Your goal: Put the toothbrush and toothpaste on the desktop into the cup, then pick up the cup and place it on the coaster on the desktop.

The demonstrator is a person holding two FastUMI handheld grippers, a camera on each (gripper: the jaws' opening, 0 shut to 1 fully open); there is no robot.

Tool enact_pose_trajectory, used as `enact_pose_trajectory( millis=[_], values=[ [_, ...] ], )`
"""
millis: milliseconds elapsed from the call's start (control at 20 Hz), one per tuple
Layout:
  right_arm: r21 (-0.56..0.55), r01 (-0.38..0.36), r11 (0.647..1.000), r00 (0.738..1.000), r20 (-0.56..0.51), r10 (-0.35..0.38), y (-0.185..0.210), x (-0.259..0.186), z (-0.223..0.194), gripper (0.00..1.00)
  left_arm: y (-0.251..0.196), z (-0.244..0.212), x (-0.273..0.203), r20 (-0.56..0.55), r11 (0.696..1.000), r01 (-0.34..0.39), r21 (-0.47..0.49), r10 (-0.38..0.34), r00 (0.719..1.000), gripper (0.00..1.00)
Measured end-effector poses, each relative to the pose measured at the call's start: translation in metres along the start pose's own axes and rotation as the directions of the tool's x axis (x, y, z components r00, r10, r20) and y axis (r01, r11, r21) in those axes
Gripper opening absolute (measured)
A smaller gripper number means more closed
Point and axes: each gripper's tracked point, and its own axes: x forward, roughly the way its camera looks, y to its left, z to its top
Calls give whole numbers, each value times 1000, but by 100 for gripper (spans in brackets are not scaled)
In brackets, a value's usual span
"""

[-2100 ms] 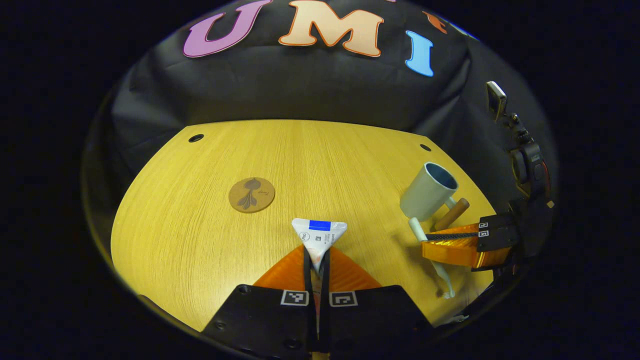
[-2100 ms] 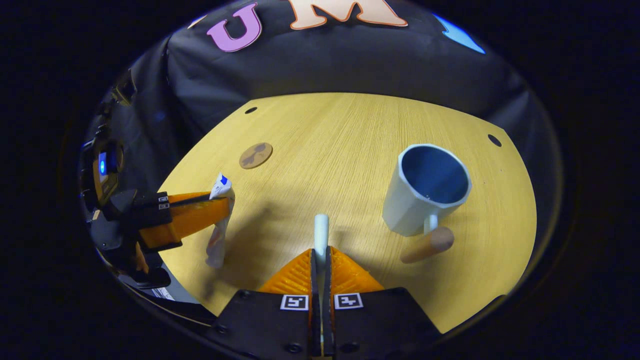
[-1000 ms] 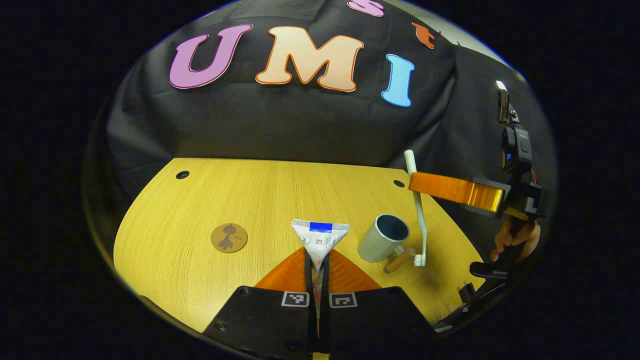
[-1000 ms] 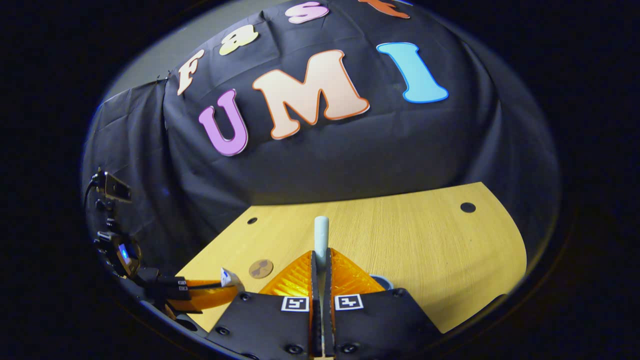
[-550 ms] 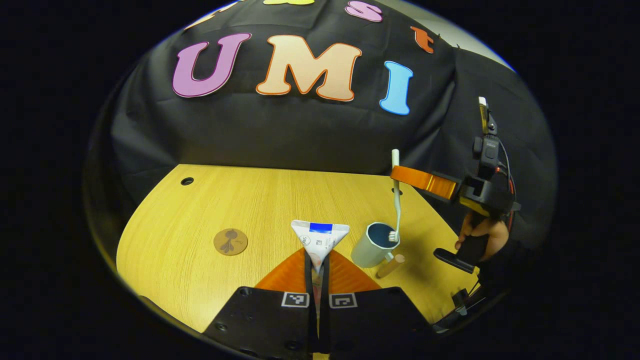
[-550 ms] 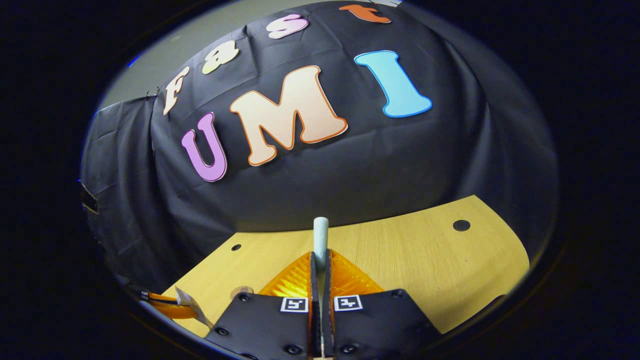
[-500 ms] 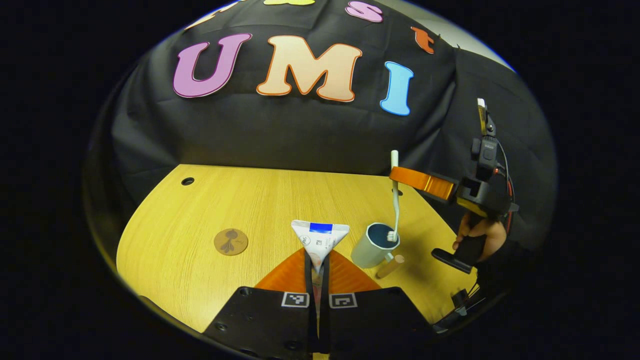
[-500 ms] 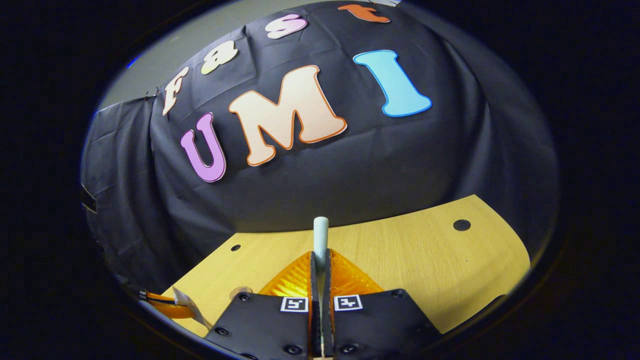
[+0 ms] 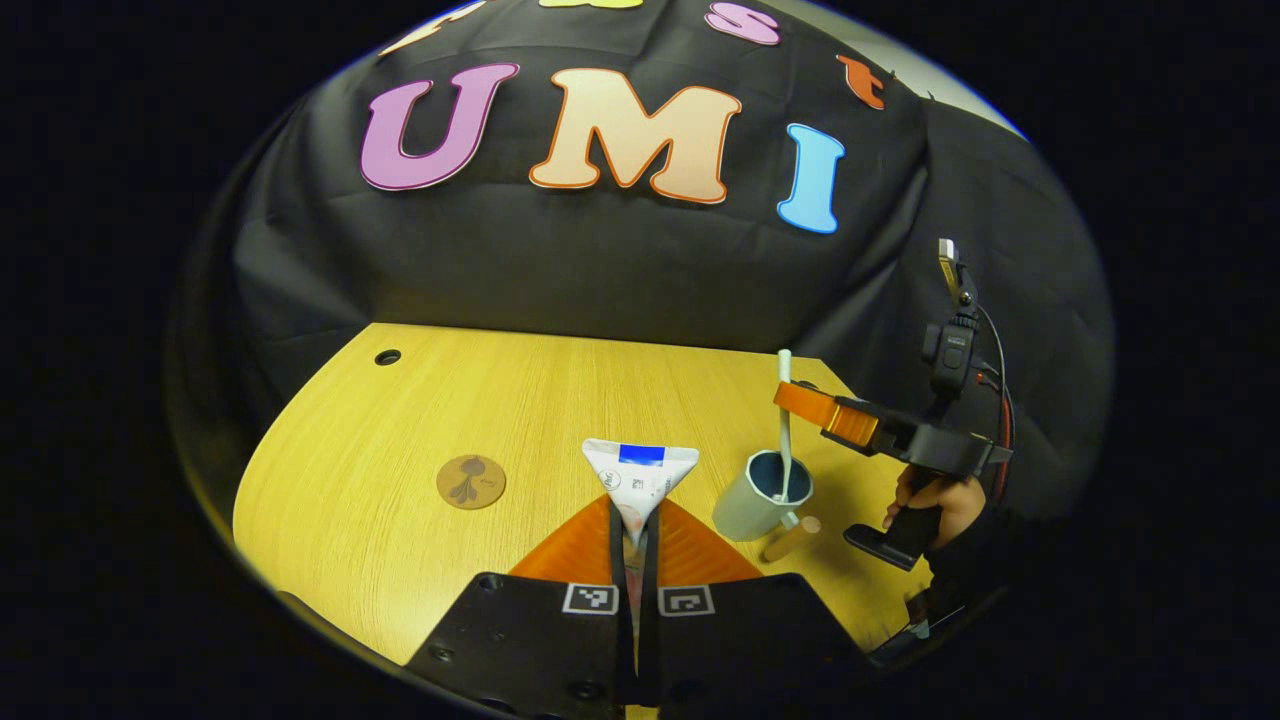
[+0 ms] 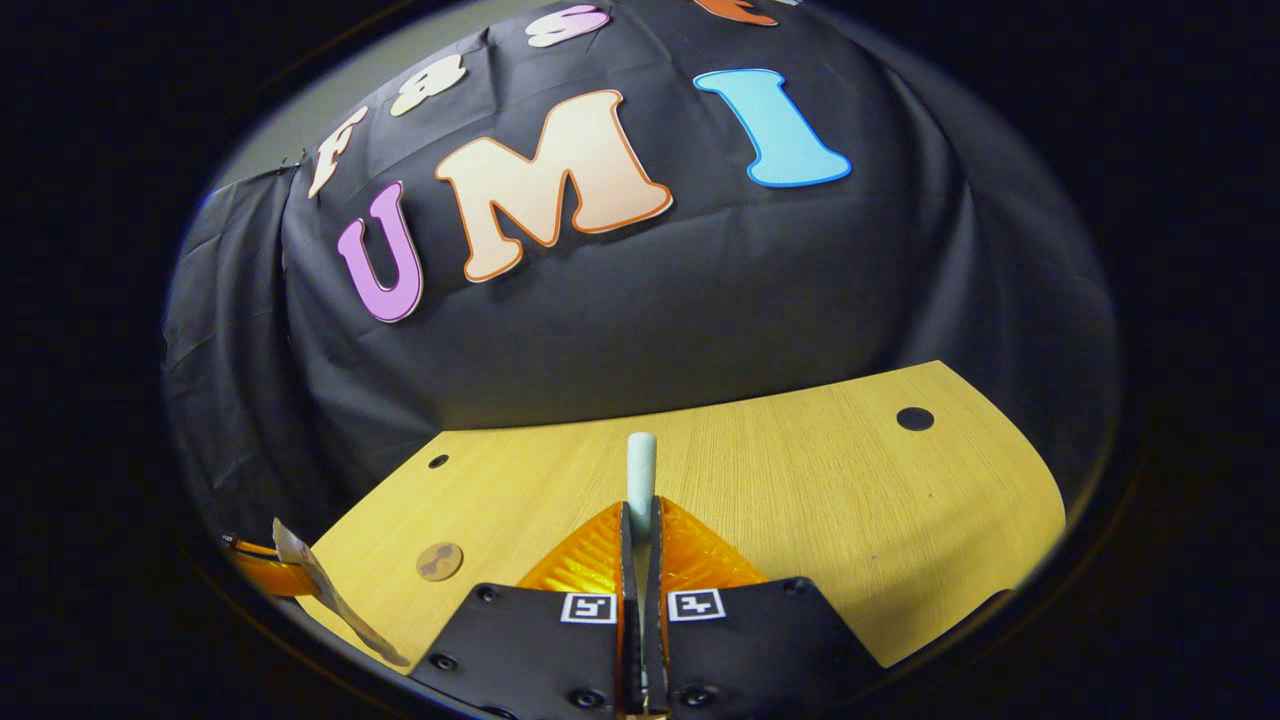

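Two grippers are each clenched on one item. In the left gripper view, nearest the camera, the left gripper has both fingers pressed together on the lower part of the toothpaste, whose flat crimped end with a blue band fans out above the fingertips, held over the near part of the wooden bench. To the left of it and a little farther off, the round brown coaster lies flat on the bench, with nothing on it. To the right of the toothpaste, the pale cup stands upright on the bench, its short wooden handle pointing toward the near right. Above the cup, the right gripper is closed on the toothbrush, which hangs upright with its lower end inside the cup's mouth and its upper end sticking out above the fingers; a hand grasps that gripper's grip farther right. In the right gripper view, the toothbrush handle tip rises from between the pressed-together fingers, the coaster shows low at left, and the toothpaste sits at the lower left edge.
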Motion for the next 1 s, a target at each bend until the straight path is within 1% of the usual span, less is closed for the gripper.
enact_pose_trajectory(
  millis=[50,150,200,250,300,350,400,450,700,1000],
  values=[
    [-1,2,1000,1000,-10,-2,0,-4,-3,8,-3,2,2,5,1000,7,0,-7,1000,0],
    [-9,-19,1000,1000,-22,19,5,-11,-6,12,-10,6,7,9,1000,28,1,-28,1000,0],
    [-15,-28,999,999,-28,27,6,-16,-8,18,-14,8,10,13,999,42,1,-42,999,0],
    [-23,-33,999,999,-30,32,7,-20,-10,34,-19,11,14,15,998,59,6,-59,998,2],
    [-31,-32,999,999,-29,31,6,-27,-11,54,-24,13,18,16,997,73,8,-74,997,0],
    [-39,-28,999,999,-31,27,3,-34,-13,75,-30,15,22,17,996,89,13,-89,996,0],
    [-44,-22,999,999,-29,20,-1,-44,-13,84,-37,19,25,23,994,106,17,-106,994,0],
    [-45,-11,999,1000,-23,10,-5,-51,-15,96,-44,23,29,29,992,124,22,-125,992,0],
    [0,69,998,997,-22,-69,-42,-98,-22,96,-78,45,47,72,977,207,46,-209,975,0],
    [57,181,982,983,-19,-181,-93,-143,-27,96,-116,61,78,116,954,300,20,-301,947,0]
  ],
)
